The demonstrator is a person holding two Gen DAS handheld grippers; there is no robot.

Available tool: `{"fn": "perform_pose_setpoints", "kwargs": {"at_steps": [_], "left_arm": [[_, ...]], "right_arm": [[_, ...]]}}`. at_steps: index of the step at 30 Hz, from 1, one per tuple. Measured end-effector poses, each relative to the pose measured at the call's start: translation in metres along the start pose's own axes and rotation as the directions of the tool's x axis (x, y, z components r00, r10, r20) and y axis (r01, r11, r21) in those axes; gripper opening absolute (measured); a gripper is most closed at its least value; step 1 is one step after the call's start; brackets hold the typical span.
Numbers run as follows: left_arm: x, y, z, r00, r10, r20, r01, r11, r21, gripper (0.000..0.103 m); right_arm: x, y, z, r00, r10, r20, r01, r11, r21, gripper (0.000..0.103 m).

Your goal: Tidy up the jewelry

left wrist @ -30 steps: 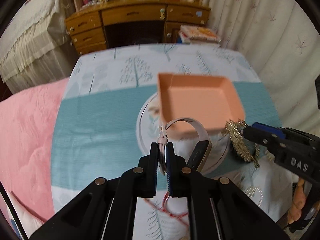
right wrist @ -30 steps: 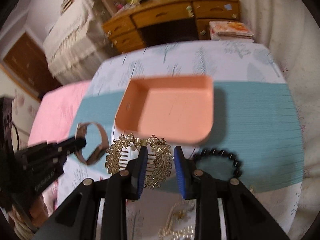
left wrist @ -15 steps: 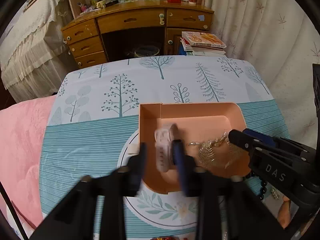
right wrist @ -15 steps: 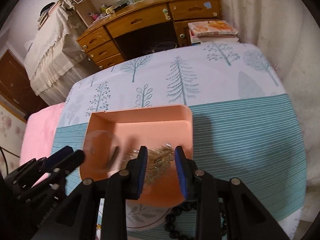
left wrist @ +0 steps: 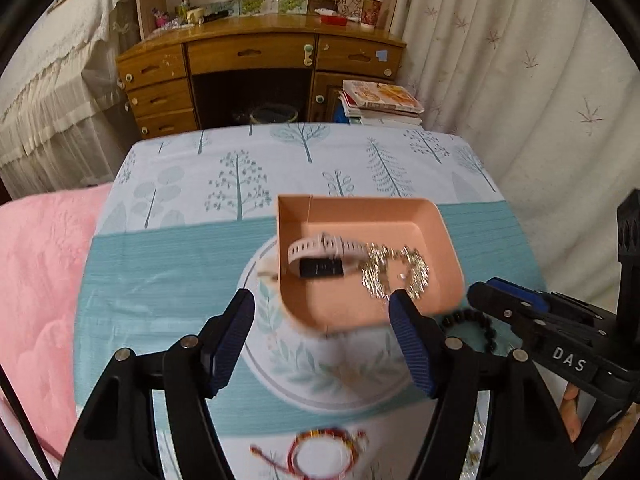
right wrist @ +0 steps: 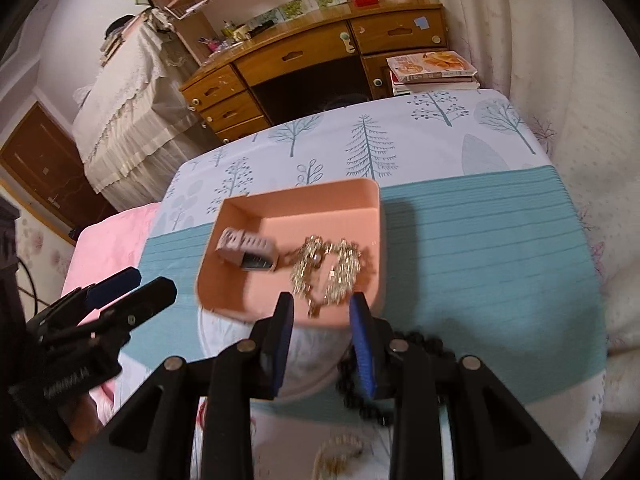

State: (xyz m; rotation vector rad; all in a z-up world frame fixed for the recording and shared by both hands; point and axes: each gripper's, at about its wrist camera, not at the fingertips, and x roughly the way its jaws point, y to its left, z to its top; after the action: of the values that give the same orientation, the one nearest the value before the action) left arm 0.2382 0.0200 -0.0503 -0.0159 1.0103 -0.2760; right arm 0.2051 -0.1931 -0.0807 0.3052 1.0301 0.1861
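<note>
while the left gripper (left wrist: 322,312) hangs over the near rim of the peach tray (left wrist: 448,240), its jaws are opening wide with nothing between them. seen from the left wrist, a pale-strapped watch (left wrist: 320,254) lies in the tray's left half, and a gold leaf hair comb (left wrist: 394,274) touches it on the right. so two pieces look put away. still out on the tablecloth (left wrist: 168,264) are a black bead bracelet (left wrist: 474,322) just off the tray's near right corner and a red cord bracelet (left wrist: 322,454) by the table's near edge.

from the right wrist, the right gripper (right wrist: 322,328) sits at the tray's near rim, its jaws partly apart and holding nothing, the comb lying loose just beyond the tips. a gold piece (right wrist: 340,452), too blurred to name, waits near the table's near edge, so i judge roughly half the sorting remains.

the table wears a tree-print cloth with a teal band. behind stand a wooden desk (right wrist: 320,56), stacked books (right wrist: 434,70), pale curtains (left wrist: 520,80) and a pink quilt (left wrist: 36,280).
</note>
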Motion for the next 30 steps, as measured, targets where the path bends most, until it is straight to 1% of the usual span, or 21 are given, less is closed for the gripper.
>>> {"fn": "perform_pose_setpoints", "kwargs": {"at_steps": [3,9,12,13,15,20,23,27,30], "left_arm": [[-0.018,0.005,-0.011,1.0,-0.012,0.016,0.012,1.0,-0.017,0.068],[-0.05,0.008,-0.031,0.998,0.001,0.062,0.001,1.0,-0.025,0.068],[-0.066,0.006,-0.043,0.996,0.011,0.089,-0.01,1.0,-0.009,0.069],[-0.072,0.004,-0.047,0.995,0.014,0.097,-0.013,1.0,-0.004,0.07],[-0.083,0.002,-0.055,0.994,0.019,0.11,-0.019,1.0,0.002,0.079],[-0.108,-0.007,-0.072,0.986,0.032,0.161,-0.037,0.999,0.025,0.08],[-0.115,-0.016,-0.08,0.984,0.019,0.175,-0.027,0.999,0.044,0.08],[-0.118,-0.033,-0.095,0.983,-0.001,0.185,-0.015,0.996,0.082,0.087],[-0.112,-0.049,-0.107,0.982,0.004,0.189,-0.029,0.991,0.13,0.087]], "right_arm": [[-0.02,0.001,-0.013,1.0,0.016,0.022,-0.015,1.0,-0.01,0.029],[-0.054,0.003,-0.039,0.997,0.039,0.064,-0.037,0.999,-0.031,0.029],[-0.069,0.006,-0.05,0.995,0.046,0.083,-0.041,0.998,-0.053,0.029],[-0.073,0.006,-0.053,0.995,0.045,0.09,-0.04,0.997,-0.06,0.029],[-0.082,0.007,-0.061,0.994,0.049,0.101,-0.041,0.996,-0.076,0.029],[-0.098,0.008,-0.077,0.992,0.058,0.109,-0.049,0.995,-0.086,0.029],[-0.107,0.008,-0.087,0.992,0.037,0.123,-0.024,0.995,-0.1,0.029],[-0.114,-0.001,-0.099,0.992,0.03,0.122,-0.02,0.996,-0.088,0.029],[-0.116,-0.011,-0.107,0.991,0.007,0.131,0.002,0.998,-0.067,0.029]]}}
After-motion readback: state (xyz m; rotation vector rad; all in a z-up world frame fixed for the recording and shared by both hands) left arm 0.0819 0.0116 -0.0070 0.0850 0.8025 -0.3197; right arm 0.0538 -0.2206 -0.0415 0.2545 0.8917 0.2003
